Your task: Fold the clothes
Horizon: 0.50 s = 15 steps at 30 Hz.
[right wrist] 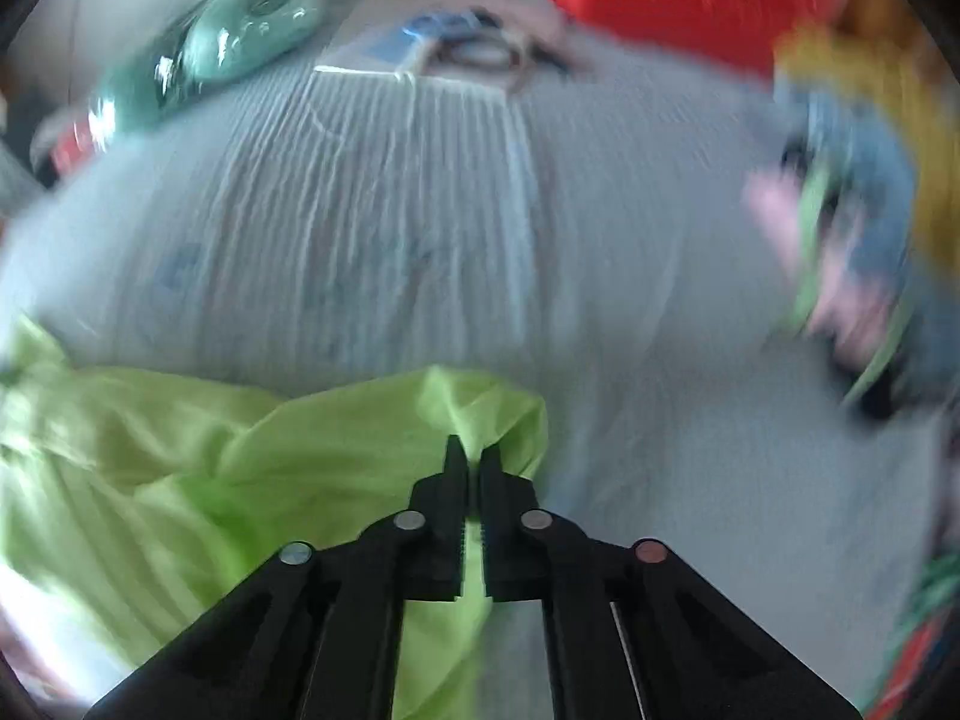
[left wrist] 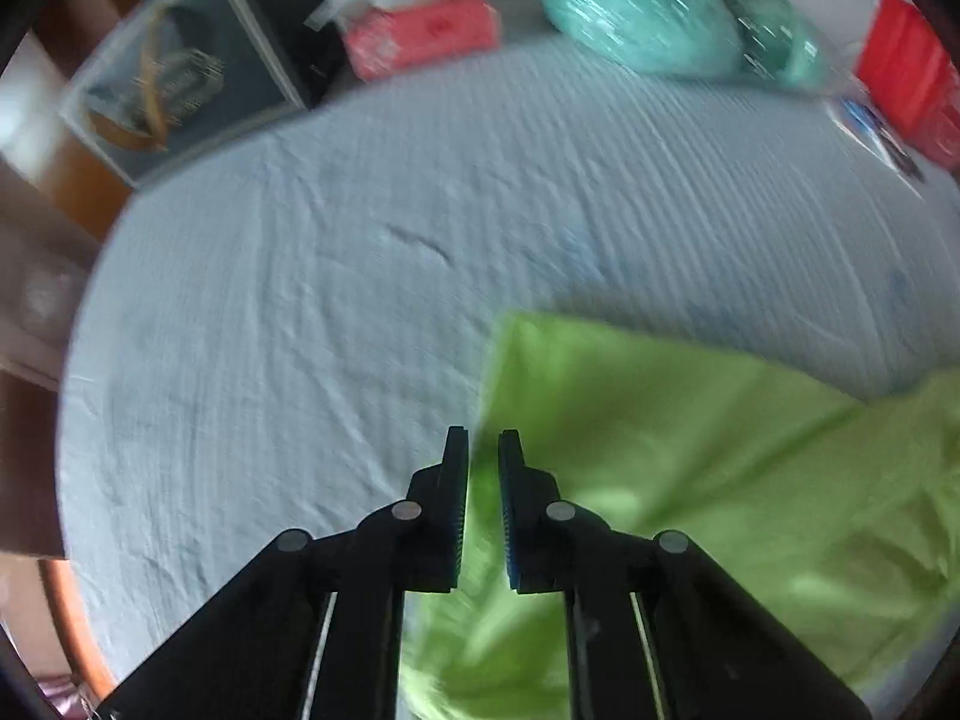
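Note:
A lime green garment (left wrist: 690,480) lies on the pale blue bed sheet (left wrist: 300,300), partly lifted. My left gripper (left wrist: 483,441) is over the garment's left edge; its jaws stand a small gap apart with green cloth showing between them lower down. In the right wrist view my right gripper (right wrist: 474,450) is shut on a bunched corner of the green garment (right wrist: 240,468), which trails off to the left over the sheet (right wrist: 660,360). Both views are motion-blurred.
At the far side of the bed lie a teal plastic-wrapped bundle (left wrist: 642,12), a red pack (left wrist: 420,30), a red box (left wrist: 906,72) and a framed picture (left wrist: 174,78). In the right wrist view a pile of coloured clothes (right wrist: 858,210) sits at the right.

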{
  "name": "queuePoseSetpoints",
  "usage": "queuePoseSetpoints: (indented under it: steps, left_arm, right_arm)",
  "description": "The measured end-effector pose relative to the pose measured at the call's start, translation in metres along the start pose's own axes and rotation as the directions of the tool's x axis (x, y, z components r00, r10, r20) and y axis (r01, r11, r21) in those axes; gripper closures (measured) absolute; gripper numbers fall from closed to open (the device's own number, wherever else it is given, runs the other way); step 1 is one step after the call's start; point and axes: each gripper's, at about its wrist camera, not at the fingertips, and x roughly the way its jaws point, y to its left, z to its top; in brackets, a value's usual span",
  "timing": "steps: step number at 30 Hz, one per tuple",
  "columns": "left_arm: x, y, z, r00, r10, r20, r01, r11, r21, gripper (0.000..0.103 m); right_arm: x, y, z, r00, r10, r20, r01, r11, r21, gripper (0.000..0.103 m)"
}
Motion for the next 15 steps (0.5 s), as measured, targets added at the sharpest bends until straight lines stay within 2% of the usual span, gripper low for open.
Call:
queuePoseSetpoints:
  steps: [1,2,4,5,6,7,8,10,12,13,14,15]
  left_arm:
    - [0.000,0.004,0.003,0.999,0.035,0.015,-0.034,0.999,-0.022,0.093]
    - [0.002,0.011,0.007,0.999,0.038,0.017,-0.037,0.997,-0.066,0.093]
    - [0.002,0.025,0.011,0.999,-0.047,-0.004,0.046,0.986,-0.158,0.093]
    - [-0.001,0.029,0.012,0.997,-0.083,-0.008,0.080,0.978,-0.190,0.093]
    - [-0.005,0.032,0.011,0.994,-0.110,-0.006,0.106,0.973,-0.205,0.093]
    - [-0.011,0.033,0.009,0.992,-0.129,-0.001,0.126,0.970,-0.206,0.093]
    - [-0.016,0.033,0.006,0.989,-0.146,-0.004,0.143,0.969,-0.202,0.093]
    - [-0.026,0.031,-0.001,0.984,-0.180,-0.020,0.173,0.967,-0.188,0.093]
    - [-0.031,0.026,-0.012,0.974,-0.220,-0.050,0.209,0.964,-0.167,0.092]
    - [-0.032,0.023,-0.016,0.971,-0.231,-0.062,0.220,0.963,-0.154,0.092]
    - [-0.033,0.021,-0.019,0.967,-0.242,-0.074,0.230,0.963,-0.142,0.089]
    - [-0.034,0.017,-0.024,0.963,-0.254,-0.088,0.242,0.962,-0.129,0.079]
  right_arm:
    - [-0.001,-0.004,0.006,0.998,-0.051,0.029,0.051,0.999,0.004,0.100]
    - [0.000,-0.011,0.011,0.995,-0.084,0.053,0.082,0.996,0.037,0.100]
    - [0.004,-0.025,0.019,0.991,-0.114,0.072,0.106,0.989,0.107,0.091]
    - [0.005,-0.029,0.018,0.992,-0.109,0.062,0.100,0.987,0.125,0.078]
    - [0.005,-0.031,0.017,0.993,-0.106,0.054,0.098,0.986,0.138,0.073]
    - [0.003,-0.032,0.013,0.995,-0.088,0.055,0.079,0.986,0.146,0.073]
    - [-0.002,-0.032,0.009,0.996,-0.065,0.063,0.054,0.986,0.155,0.073]
    - [-0.017,-0.028,-0.003,0.994,0.042,0.097,-0.059,0.982,0.177,0.072]
    - [-0.030,-0.015,-0.014,0.974,0.196,0.115,-0.214,0.961,0.174,0.068]
    - [-0.034,-0.008,-0.017,0.964,0.239,0.118,-0.257,0.952,0.167,0.067]
    - [-0.037,-0.001,-0.020,0.956,0.268,0.121,-0.286,0.945,0.162,0.060]
    - [-0.039,0.006,-0.021,0.949,0.291,0.122,-0.308,0.937,0.162,0.051]
